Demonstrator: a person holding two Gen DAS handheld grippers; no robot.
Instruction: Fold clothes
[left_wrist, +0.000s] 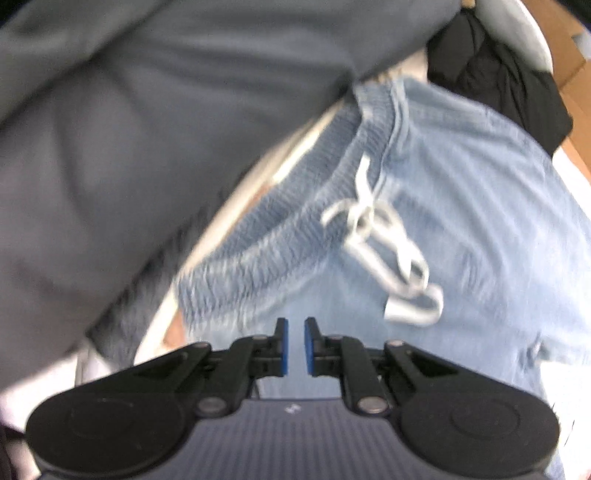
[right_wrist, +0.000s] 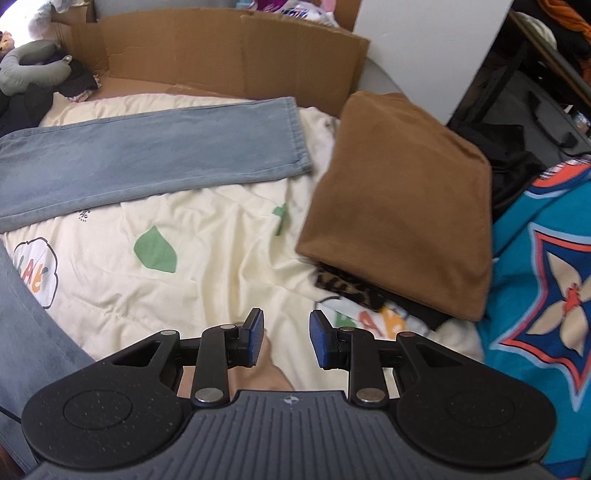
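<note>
Blue denim fills our left wrist view: trousers (left_wrist: 461, 221) with a ribbed elastic waistband and a knotted white drawstring (left_wrist: 384, 251), a grey garment (left_wrist: 129, 147) above them. Our left gripper (left_wrist: 296, 347) hangs over the denim, pads nearly together, nothing between them. Only our right wrist view shows the trouser leg (right_wrist: 147, 162) flat on a cream printed quilt (right_wrist: 221, 266), beside a folded brown garment (right_wrist: 402, 206). Our right gripper (right_wrist: 287, 341) is released, empty.
</note>
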